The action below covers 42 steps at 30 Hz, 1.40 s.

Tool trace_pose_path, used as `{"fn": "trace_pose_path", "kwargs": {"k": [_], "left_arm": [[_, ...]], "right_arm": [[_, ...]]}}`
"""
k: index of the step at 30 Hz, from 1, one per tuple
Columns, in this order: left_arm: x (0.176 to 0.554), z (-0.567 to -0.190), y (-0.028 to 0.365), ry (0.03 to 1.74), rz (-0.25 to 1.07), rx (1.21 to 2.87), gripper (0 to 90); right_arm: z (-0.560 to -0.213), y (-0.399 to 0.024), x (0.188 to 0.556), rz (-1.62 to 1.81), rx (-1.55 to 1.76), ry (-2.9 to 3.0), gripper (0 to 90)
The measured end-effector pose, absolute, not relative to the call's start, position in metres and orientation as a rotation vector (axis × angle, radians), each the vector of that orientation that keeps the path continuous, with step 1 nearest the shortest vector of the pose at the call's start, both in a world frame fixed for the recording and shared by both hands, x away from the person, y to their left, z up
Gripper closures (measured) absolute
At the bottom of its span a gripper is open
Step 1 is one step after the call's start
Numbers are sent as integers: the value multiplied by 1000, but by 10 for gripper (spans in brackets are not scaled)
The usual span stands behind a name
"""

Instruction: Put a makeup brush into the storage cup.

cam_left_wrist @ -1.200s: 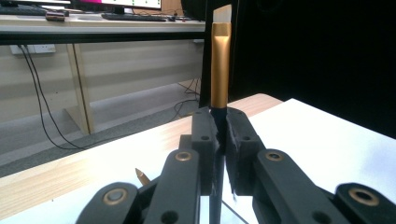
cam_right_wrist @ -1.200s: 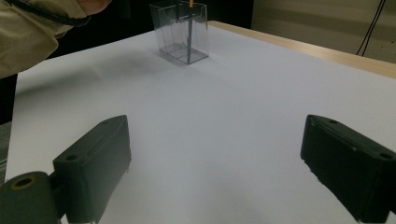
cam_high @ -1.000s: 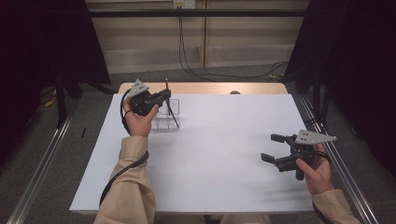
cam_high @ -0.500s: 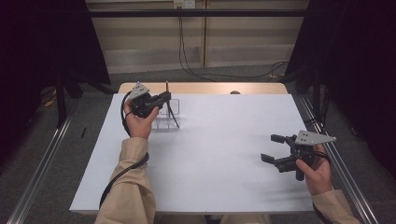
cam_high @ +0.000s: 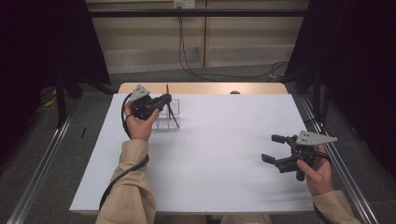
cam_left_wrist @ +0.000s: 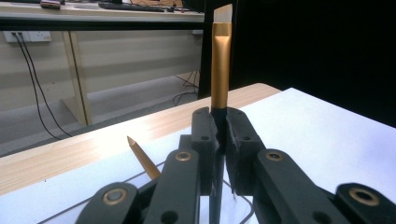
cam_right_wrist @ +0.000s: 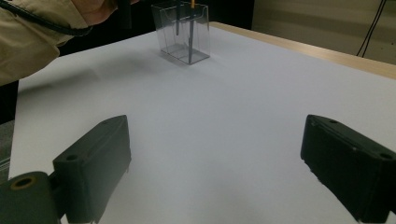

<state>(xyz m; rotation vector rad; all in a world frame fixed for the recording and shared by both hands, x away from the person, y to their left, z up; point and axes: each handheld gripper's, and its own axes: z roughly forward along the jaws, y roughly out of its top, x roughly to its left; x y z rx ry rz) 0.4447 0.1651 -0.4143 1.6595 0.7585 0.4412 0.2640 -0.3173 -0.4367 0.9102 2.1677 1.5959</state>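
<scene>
On the worktop (cam_high: 224,154), the clear box (cam_high: 168,115) stands at the far left. Above it, the left tool (cam_high: 164,99) pinches a brush (cam_left_wrist: 220,65) upright; released off-centre, it could tip the box. The right tool (cam_high: 273,148) hangs open, empty, well away.

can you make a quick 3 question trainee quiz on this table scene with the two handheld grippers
1. True or false: the left gripper is shut on the upright gold-handled brush.
2. How do the right gripper's jaws stand? A) wide apart with nothing between them B) shut on a brush C) shut on the box
3. What does the clear plastic box stand on?

Key
1. True.
2. A.
3. The white table sheet, at its far left in the high view, by the left gripper.
</scene>
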Motion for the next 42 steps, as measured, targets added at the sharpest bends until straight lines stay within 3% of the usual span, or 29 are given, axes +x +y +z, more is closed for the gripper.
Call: {"fn": "trace_pose_path", "kwargs": {"k": [13,19,24,36,42], "left_arm": [[443,-413,167,763,414,1655,819],[441,-414,171,773,376,1625,615],[437,-414,172,748,346,1622,390],[426,-416,179,759,325,1650,163],[421,-417,180,754,330,1645,105]], "right_arm": [[-437,-317,264,1597,908,2167,81],[-436,-317,264,1599,907,2164,81],[-436,-317,264,1597,908,2164,81],[-435,-315,263,1594,900,2169,81],[-435,-316,263,1596,903,2161,81]]}}
